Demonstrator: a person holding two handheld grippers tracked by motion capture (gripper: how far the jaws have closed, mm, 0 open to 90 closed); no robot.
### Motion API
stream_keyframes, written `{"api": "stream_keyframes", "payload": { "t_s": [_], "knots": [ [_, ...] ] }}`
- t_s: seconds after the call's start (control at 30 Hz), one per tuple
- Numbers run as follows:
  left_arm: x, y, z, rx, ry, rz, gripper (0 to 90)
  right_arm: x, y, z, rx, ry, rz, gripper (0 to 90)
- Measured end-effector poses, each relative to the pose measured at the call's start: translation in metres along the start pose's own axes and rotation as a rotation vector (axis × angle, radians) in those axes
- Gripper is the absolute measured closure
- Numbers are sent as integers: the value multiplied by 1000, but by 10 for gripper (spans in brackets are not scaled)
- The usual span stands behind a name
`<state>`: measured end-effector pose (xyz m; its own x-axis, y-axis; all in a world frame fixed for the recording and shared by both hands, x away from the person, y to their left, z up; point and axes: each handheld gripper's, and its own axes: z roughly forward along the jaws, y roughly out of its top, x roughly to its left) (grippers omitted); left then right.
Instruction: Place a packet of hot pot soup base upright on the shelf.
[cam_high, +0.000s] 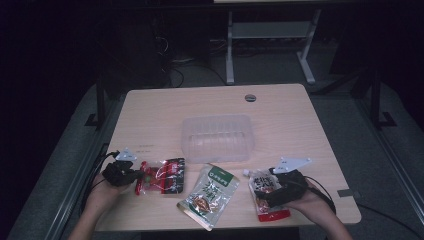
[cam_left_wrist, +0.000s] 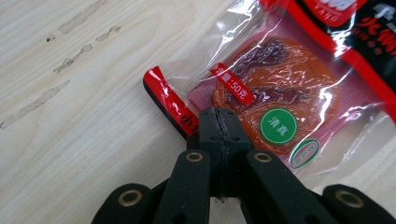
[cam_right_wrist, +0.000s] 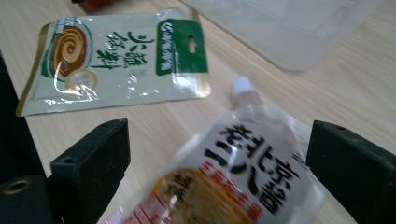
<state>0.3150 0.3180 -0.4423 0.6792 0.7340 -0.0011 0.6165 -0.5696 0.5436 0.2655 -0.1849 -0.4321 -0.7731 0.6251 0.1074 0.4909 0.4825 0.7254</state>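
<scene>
From the high view, a clear plastic tray (cam_high: 218, 137) sits mid-worktop (cam_high: 150, 115), and everything else lies on the near side of it: a red snack pouch (cam_high: 162, 176) to the near left, a green-topped pouch (cam_high: 209, 195) straight in front, and a white spouted pouch (cam_high: 266, 195) to the near right. That view leaves both grips hard to judge. The left gripper view settles one: the left gripper (cam_left_wrist: 218, 122) has its jaws clenched on the clear edge of the red snack pouch, beside a red tag reading "50克" and a green round sticker with two white characters. The right gripper view shows the right gripper (cam_right_wrist: 219, 158) with jaws spread wide on either side of the white spouted pouch, not touching it; its bold black print is blurred, and its lower end is cut off. The green-topped pouch's writing lies sideways and is too small to read.
</scene>
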Motion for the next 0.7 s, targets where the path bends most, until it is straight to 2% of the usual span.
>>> {"api": "stream_keyframes", "payload": {
  "t_s": [0.03,0.17,0.27,0.3,0.4,0.43,0.7],
  "knots": [
    [0,0,0,0,0,0,897,0,0,0,0,0,0,60],
    [-1,0,1,4,3,-9,897,9,13,13,9,53,-22,61],
    [2,-1,3,28,14,-7,898,12,18,19,12,70,-24,61],
    [4,-3,4,23,-1,-25,898,16,24,25,14,87,-32,63],
    [4,-3,4,22,-1,-23,898,20,30,31,16,110,-23,66],
    [3,-2,4,27,9,-13,898,24,38,39,6,141,-28,68],
    [4,-3,3,29,5,-27,898,43,73,72,-6,237,-29,84]
  ]
}}
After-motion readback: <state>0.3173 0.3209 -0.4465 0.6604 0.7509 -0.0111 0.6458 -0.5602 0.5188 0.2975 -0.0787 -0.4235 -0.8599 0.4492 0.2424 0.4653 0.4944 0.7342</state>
